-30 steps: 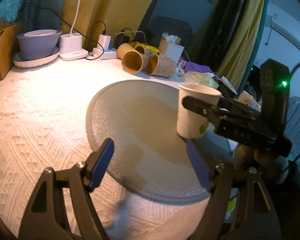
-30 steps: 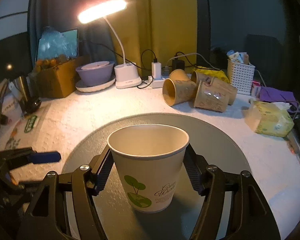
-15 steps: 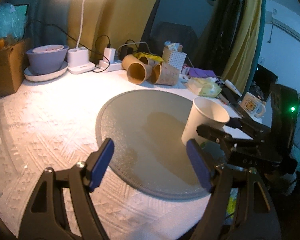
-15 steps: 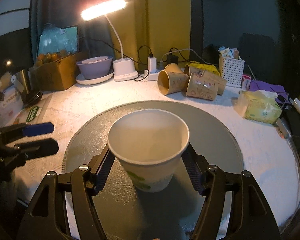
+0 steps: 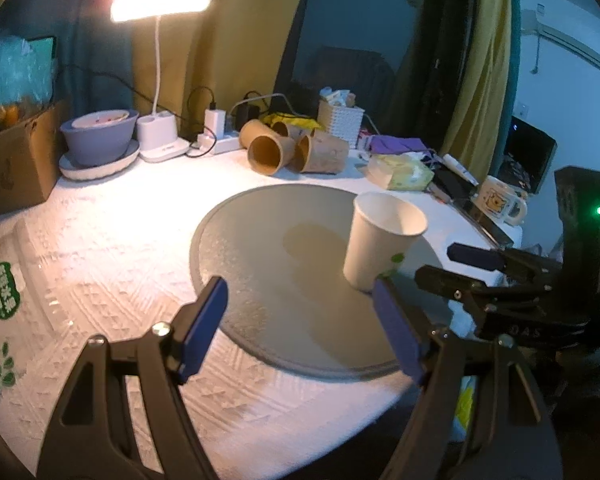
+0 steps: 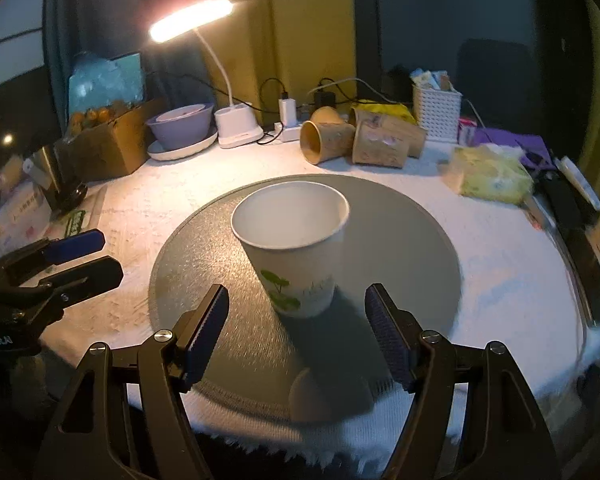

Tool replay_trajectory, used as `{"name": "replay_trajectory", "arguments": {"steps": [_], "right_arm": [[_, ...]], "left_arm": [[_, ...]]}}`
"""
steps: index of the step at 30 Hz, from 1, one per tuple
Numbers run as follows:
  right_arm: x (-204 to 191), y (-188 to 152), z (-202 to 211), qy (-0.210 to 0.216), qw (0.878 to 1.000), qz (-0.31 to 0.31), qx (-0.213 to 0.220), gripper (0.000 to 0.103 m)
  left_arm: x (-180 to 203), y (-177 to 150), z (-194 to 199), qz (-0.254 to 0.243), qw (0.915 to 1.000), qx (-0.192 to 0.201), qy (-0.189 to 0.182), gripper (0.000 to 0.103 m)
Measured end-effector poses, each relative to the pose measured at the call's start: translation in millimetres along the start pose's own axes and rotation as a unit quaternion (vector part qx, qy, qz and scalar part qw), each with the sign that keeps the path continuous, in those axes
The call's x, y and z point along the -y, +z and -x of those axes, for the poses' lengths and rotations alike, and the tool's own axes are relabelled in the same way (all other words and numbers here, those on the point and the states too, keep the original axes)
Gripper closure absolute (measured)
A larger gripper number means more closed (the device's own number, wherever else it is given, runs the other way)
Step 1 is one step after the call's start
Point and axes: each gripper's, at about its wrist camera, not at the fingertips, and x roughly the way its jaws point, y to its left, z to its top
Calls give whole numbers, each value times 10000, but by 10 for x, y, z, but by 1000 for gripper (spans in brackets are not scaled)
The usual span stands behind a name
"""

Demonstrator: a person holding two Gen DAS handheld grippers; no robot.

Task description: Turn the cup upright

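Covering most of the worktop (image 6: pixel 512 280) is a white textured cloth, and on it lies a big round grey mat (image 6: pixel 420 236). At the back there's a lit desk lamp (image 6: pixel 228 120), a purple bowl (image 6: pixel 180 126) on a plate, a cardboard box (image 6: pixel 104 144), a white basket (image 6: pixel 436 114) and a few brown paper cups (image 6: pixel 326 142) lying on their sides. The white paper cup (image 6: pixel 296 248) with the green tree print stands upright on the mat, mouth up, nothing touching it. The right tool (image 6: pixel 296 334) sits just behind it with its blue pads spread wide, cup base roughly between them but clear of both. The left tool (image 5: pixel 300 328) is also spread apart and holding nothing, over the mat's near edge; the cup is near its right pad in that view.
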Motion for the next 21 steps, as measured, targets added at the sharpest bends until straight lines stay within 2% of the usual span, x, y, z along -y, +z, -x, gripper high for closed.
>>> {"name": "replay_trajectory", "arguments": {"steps": [5, 12, 16, 21], "right_arm": [[-13, -62, 167, -59, 9996, -235, -114, 29], [-94, -67, 481, -89, 9995, -285, 49, 29], [-144, -40, 618, -129, 9995, -258, 155, 29], [-209, 12, 834, -171, 9990, -130, 404, 29]], "left_arm": [[139, 41, 132, -65, 9999, 75, -121, 27], [281, 95, 283, -201, 9995, 179, -187, 24], [345, 131, 416, -222, 9989, 327, -267, 11], [411, 174, 590, -339, 9974, 624, -153, 11]]}}
